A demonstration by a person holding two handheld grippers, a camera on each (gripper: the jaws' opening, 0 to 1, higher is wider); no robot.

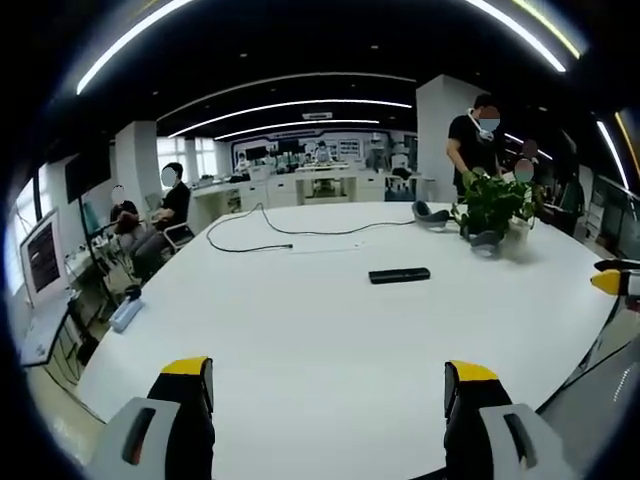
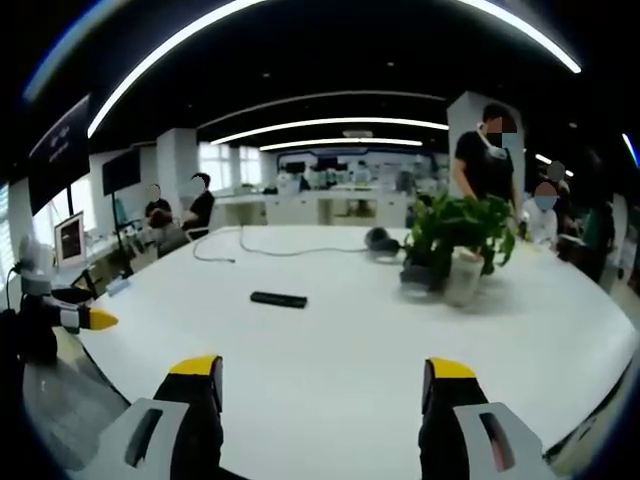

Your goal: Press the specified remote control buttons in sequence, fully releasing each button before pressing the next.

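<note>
Both grippers hover at the near edge of the white desk [image 1: 300, 330], nothing pressed yet. The left gripper [image 1: 330, 385] is released, jaws spread wide with nothing between them; the right gripper [image 2: 320, 385] is likewise released and empty. The remote control [image 1: 399, 275] lies flat out on the desk, well ahead of both — in the left gripper view it sits ahead and a bit right of centre, in the right gripper view [image 2: 278, 299] ahead and a bit left. So it's between the two lines of approach, and I judge neither arm clearly nearer. Its long axis runs crosswise to both grippers, roughly left-right, so I'd come in square to its long side. I can't read the buttons from here; too small. The potted plant [image 2: 455, 245] stands to the right of the remote, well apart from it, with a cable [image 1: 270, 232] and a headset [image 1: 430, 213] farther back. The other gripper's yellow tip [image 1: 605, 282] shows at the right edge of the left gripper view — watch for crossing paths.
</note>
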